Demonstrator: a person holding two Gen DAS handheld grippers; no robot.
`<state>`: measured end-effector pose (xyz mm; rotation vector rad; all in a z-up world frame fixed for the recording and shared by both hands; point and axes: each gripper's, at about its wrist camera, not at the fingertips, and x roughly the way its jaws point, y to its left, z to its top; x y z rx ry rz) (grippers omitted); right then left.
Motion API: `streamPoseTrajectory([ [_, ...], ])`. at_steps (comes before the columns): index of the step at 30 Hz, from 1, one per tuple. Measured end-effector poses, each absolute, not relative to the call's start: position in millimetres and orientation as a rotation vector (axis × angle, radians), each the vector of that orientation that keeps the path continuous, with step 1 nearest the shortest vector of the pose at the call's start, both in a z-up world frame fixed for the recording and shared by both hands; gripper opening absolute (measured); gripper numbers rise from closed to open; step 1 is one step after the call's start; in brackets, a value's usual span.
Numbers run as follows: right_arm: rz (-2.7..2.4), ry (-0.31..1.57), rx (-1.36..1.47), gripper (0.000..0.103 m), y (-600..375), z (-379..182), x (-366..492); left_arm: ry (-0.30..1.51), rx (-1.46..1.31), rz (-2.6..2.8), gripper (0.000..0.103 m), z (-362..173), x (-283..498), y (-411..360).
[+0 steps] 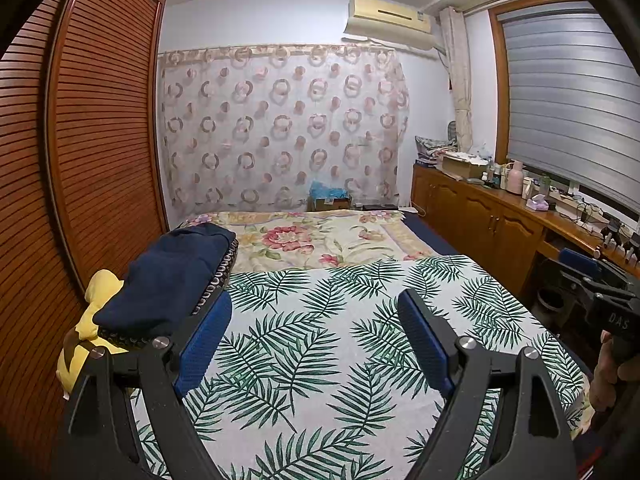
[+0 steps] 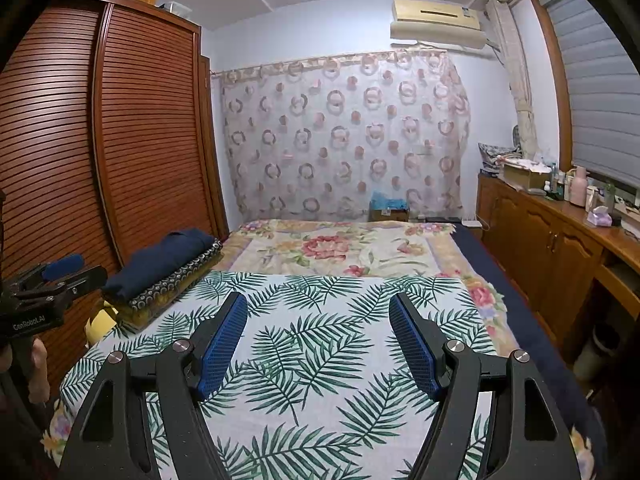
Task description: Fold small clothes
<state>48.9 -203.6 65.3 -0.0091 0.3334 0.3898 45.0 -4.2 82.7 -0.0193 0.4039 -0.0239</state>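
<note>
A stack of folded clothes sits at the bed's left edge: a navy garment (image 1: 168, 276) (image 2: 160, 260) on top, a dark piece with a ring pattern (image 2: 180, 284) under it, and a yellow one (image 1: 92, 320) at the bottom. My left gripper (image 1: 316, 312) hovers open over the palm-leaf cloth (image 1: 320, 360), just right of the stack, holding nothing. My right gripper (image 2: 316, 312) is also open and empty above the same cloth (image 2: 320, 360). Each gripper shows at the edge of the other's view, held by a hand (image 1: 608, 372).
A slatted wooden wardrobe (image 1: 92, 140) stands close along the bed's left side. A floral bedspread (image 2: 340, 248) covers the far half of the bed. A wooden cabinet (image 2: 560, 248) with bottles and boxes runs along the right under the window.
</note>
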Motion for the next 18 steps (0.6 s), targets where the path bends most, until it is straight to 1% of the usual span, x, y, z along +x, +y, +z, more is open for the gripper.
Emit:
streamPoseTrajectory([
  [18, 0.388, 0.333, -0.008, 0.075, -203.3, 64.5, 47.9, 0.403, -0.019, -0.023, 0.085, 82.4, 44.8, -3.6],
])
